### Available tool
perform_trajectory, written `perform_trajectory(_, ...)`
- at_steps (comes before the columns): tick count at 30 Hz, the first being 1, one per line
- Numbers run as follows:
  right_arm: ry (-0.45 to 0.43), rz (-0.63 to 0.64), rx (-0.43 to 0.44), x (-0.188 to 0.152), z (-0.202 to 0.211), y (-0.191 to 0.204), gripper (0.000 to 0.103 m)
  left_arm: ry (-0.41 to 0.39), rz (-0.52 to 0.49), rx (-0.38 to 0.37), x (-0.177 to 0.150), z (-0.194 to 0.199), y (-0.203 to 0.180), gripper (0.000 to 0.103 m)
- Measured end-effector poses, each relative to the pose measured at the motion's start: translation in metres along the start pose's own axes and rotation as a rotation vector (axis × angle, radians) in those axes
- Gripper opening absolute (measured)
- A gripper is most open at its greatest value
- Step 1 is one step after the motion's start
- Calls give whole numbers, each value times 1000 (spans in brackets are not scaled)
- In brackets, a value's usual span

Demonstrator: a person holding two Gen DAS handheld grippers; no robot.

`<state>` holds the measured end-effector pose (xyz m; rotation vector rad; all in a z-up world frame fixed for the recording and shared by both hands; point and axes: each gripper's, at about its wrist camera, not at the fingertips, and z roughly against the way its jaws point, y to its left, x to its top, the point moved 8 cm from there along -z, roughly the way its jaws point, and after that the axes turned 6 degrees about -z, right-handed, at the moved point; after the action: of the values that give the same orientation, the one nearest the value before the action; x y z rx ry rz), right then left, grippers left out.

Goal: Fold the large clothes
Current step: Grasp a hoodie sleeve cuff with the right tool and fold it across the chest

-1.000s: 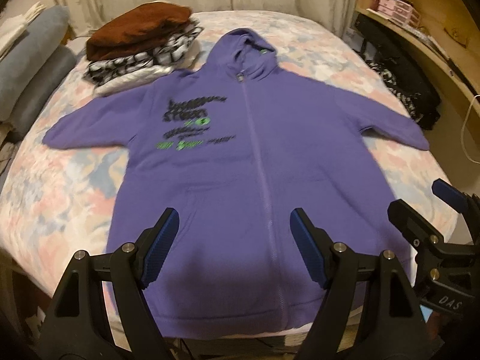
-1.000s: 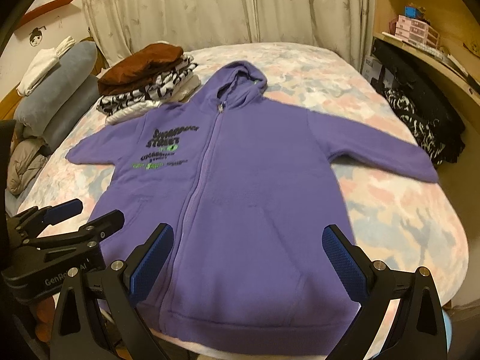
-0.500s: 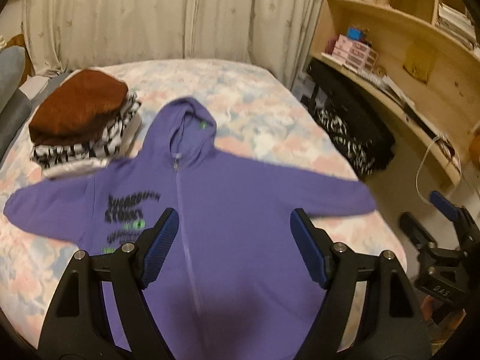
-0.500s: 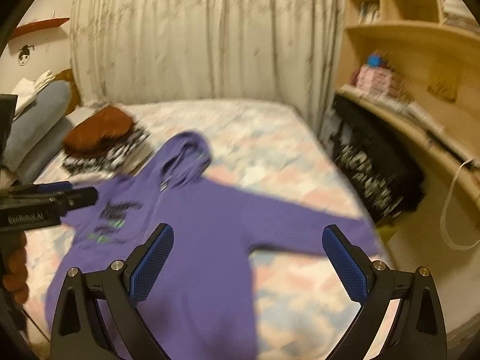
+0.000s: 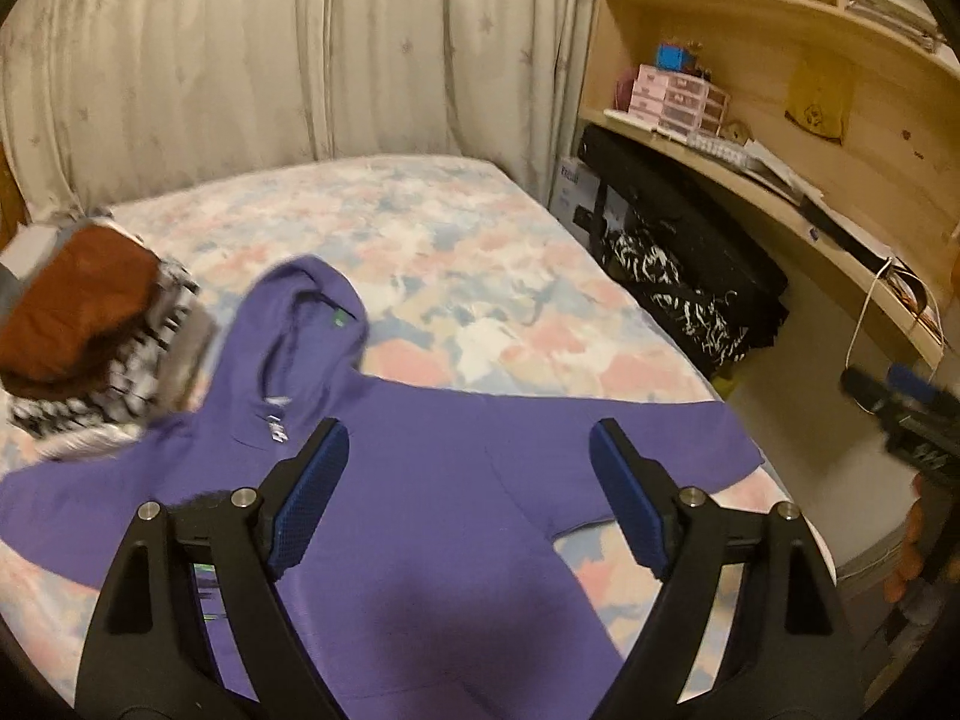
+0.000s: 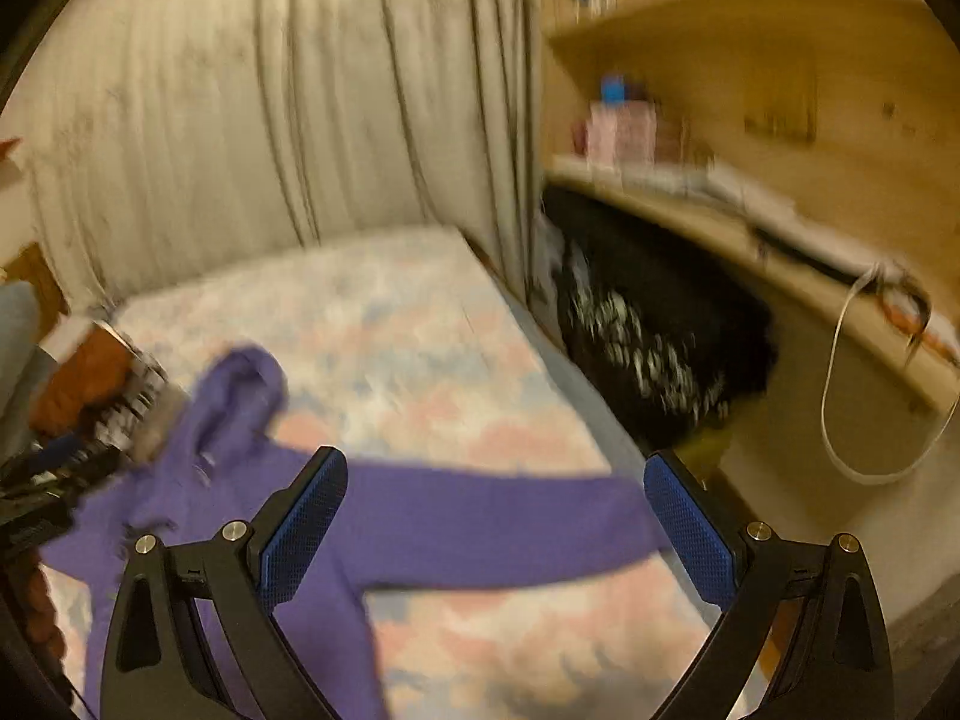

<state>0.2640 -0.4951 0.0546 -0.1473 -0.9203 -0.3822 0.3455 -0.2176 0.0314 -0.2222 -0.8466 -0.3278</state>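
Swung toward the hoodie's (image 5: pixel 456 480) sleeve at lower right of the frame since a second ago. Left gripper (image 5: pixel 462 492) just widened, empty; right gripper (image 6: pixel 495 516) spread wide, empty. Purple hoodie flat on bed (image 5: pixel 480 252), lower centre.

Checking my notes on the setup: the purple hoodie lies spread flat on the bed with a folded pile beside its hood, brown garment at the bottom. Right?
Not quite. In the left wrist view the brown garment tops the folded pile, not the bottom; the purple hoodie does lie spread on the bed.
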Motion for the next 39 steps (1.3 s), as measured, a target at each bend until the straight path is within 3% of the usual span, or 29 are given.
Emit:
perform_trajectory(5,154,-86,-7,-28,-83,-57,99,92,54,15,-42,-89,-3,81)
perform_trajectory(7,209,-131,-7,-40,-112,-82,93,133,86,17,-57,-124,-3,81)
perform_trajectory(11,308,-263,1,-68,-161,-127,88,179,89,28,-91,-178,-8,81)
perform_trajectory(15,382,-422,62,-90,-197,-158,84,199,72,53,-113,-214,-16,80)
perform_trajectory(19,421,-519,78,-106,-226,-172,82,235,63,71,-127,-249,-24,77)
perform_trajectory(23,392,-538,28,-106,-246,-174,81,273,57,70,-133,-266,-26,62)
perform_trajectory(26,367,-502,-27,-93,-256,-166,59,289,81,48,-134,-270,-21,54)
perform_trajectory(28,355,-472,-20,-95,-267,-150,23,294,87,46,-135,-268,-14,52)
perform_trajectory(29,330,-451,-15,-85,-259,-143,18,296,89,45,-135,-262,-9,51)
perform_trajectory(30,311,-433,-17,-95,-287,-130,15,297,94,39,-135,-259,-4,50)
perform_trajectory(31,272,-395,-16,-85,-282,-117,15,293,99,32,-135,-254,2,50)
perform_trajectory(35,128,-231,63,-35,-235,-49,13,253,124,42,-131,-221,41,50)
perform_trajectory(39,71,-103,206,-6,-194,38,13,232,148,93,-125,-188,93,50)
